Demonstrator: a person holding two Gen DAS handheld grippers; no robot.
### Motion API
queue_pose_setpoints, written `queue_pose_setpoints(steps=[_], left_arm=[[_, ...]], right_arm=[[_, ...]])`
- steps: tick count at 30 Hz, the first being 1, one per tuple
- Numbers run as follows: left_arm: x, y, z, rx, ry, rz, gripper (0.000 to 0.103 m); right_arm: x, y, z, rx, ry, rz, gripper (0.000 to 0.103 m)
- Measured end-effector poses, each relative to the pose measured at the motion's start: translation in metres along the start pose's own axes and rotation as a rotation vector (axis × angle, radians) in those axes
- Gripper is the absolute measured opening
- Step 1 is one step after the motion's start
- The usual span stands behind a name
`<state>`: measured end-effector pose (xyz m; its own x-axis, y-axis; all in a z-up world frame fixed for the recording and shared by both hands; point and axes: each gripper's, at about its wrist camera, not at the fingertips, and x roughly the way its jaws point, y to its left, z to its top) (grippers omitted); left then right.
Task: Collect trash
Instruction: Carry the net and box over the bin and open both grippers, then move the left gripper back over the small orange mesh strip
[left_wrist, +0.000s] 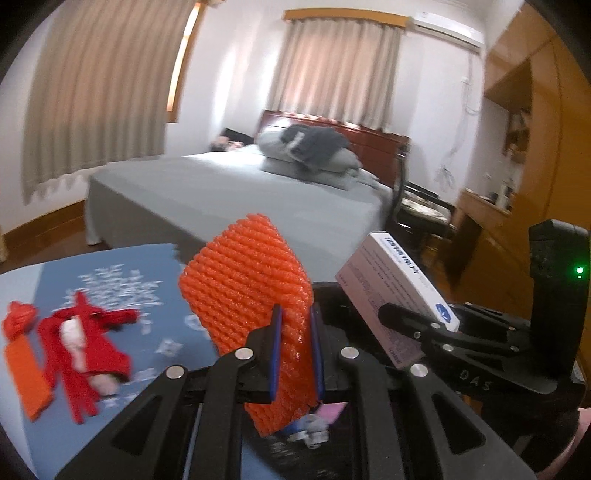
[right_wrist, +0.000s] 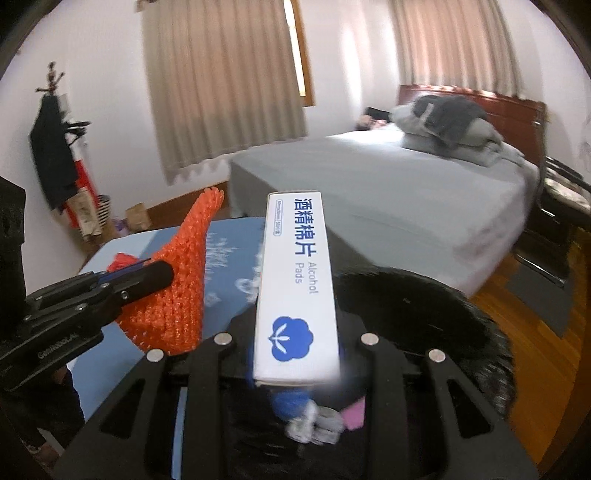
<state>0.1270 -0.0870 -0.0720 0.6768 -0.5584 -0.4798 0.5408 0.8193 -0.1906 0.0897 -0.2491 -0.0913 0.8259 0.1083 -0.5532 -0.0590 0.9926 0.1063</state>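
In the left wrist view, the left gripper (left_wrist: 295, 354) sat at lower centre, its jaws pinched narrowly on an orange foam net sleeve (left_wrist: 247, 280) that rose up and to the left from the fingers. At right in the same view, the right gripper (left_wrist: 410, 328) clamped a white box of alcohol pads (left_wrist: 399, 288), its long axis tilting toward the upper left. In the right wrist view the box (right_wrist: 295, 295) stood almost upright in the middle of the frame, held near its lower end.

Directly beneath both held items lay a black bin bag (right_wrist: 424, 314), its dark mouth filling the lower right of that view; a drop would likely need only a release, each gripper being about equally near. Blurred scraps, one pink and one blue, lay inside it, too smeared to name.

More red and orange trash (left_wrist: 74, 343) lay at lower left on the blue-covered counter (left_wrist: 155, 295), nearer the left gripper. A grey bed (left_wrist: 240, 192) filled the background. The bag's rim was cut off by the gripper bodies
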Motion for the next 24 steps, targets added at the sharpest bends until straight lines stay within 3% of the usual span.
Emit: queue_pose_setpoints(steps=[10,13,16,18,20,24], left_arm=[[0.045,-0.052,0.001,0.07,0.056,-0.112,0.014],[0.056,-0.056,-0.001,0.067,0.088,-0.14,0.019],[0.061,-0.052,-0.003,0.059,0.116,-0.143,0.035],[0.059,-0.046,-0.003,0.05,0.115,-0.123,0.044],[0.055,-0.04,-0.004,0.037,0.107,-0.099,0.055],[0.038,-0.018,-0.005,0.018,0.079,-0.011,0.073]], right_arm=[[-0.011,-0.055,-0.027,0.071,0.013,-0.112,0.029],[-0.01,-0.066,-0.034,0.083,0.023,-0.146,0.032],[-0.009,-0.072,-0.035,0.096,0.022,-0.174,0.057],[-0.011,-0.073,-0.037,0.099,0.015,-0.186,0.065],[-0.011,-0.071,-0.037,0.096,0.011,-0.201,0.084],[-0.008,-0.059,-0.034,0.071,0.012,-0.185,0.094]])
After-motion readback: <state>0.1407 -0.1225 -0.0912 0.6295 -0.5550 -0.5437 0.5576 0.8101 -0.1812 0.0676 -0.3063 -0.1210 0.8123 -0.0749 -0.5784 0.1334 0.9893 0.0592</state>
